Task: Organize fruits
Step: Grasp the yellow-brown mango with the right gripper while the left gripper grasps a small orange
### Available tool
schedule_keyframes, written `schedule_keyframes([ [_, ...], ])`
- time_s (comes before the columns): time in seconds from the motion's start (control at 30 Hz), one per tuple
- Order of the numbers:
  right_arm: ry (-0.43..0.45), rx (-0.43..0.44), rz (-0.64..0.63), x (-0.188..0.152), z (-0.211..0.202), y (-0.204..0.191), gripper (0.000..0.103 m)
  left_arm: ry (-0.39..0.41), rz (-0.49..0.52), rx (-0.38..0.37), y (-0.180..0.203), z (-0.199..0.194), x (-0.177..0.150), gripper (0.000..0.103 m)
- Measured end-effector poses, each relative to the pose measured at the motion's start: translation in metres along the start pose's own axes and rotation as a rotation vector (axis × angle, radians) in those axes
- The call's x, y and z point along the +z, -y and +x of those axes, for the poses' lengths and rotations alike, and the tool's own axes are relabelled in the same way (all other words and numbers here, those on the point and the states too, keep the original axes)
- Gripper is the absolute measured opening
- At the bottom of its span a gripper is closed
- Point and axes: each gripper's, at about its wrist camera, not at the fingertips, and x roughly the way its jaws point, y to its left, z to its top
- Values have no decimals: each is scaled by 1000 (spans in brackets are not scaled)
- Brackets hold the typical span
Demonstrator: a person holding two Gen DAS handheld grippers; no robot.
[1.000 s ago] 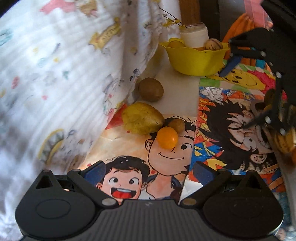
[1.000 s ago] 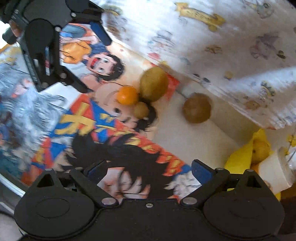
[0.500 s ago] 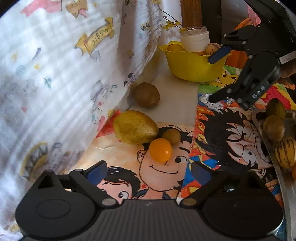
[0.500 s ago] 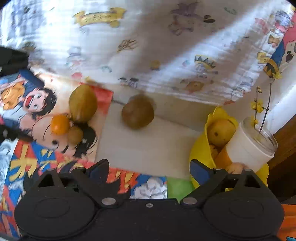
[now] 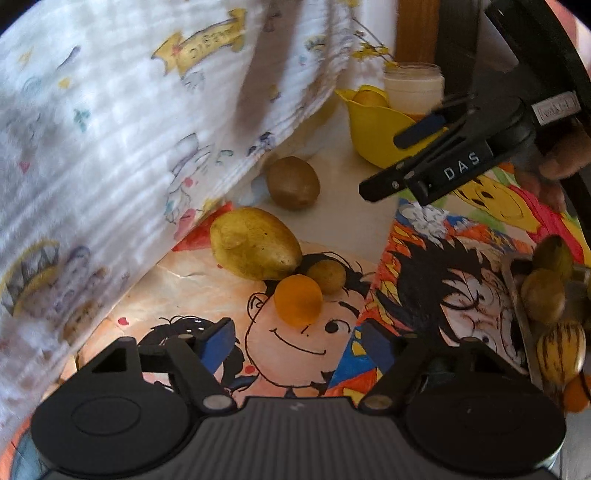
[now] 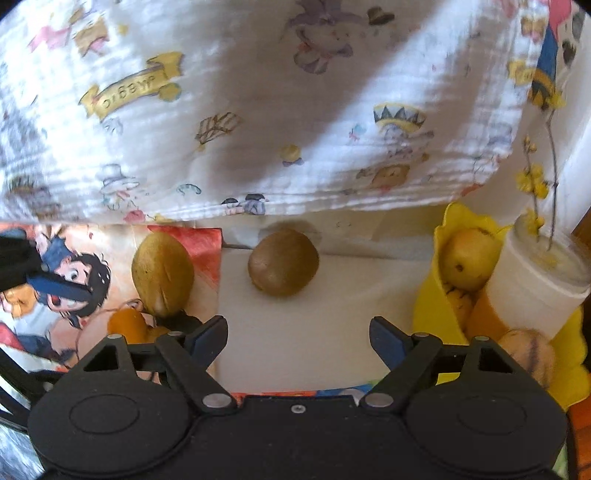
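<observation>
We're lining up: right tool (image 6: pixel 297 334), empty and closing, must advance to the kiwi (image 6: pixel 283 261) at 12 o'clock.

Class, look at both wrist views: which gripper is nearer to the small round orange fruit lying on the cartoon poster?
Left. The left gripper, jaws closing and empty, sits just short of the small round orange fruit. The right gripper faces the brown kiwi, with that fruit off to its side.

Sunlit printed white cloth (image 6: pixel 280 110) hangs behind; wood furniture (image 5: pixel 415 33) w/ cartoon-print tabletop (image 5: pixel 461 258).
</observation>
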Motion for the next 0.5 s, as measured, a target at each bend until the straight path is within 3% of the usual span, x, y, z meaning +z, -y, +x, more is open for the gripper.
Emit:
schedule_keyframes([
  [0.33,-35,234,242,8,24,4,77,19,-123,9,-4,7,0,64],
  [0.5,-51,323,254,17,36,-6,77,19,-208,15,-5,9,-1,61],
])
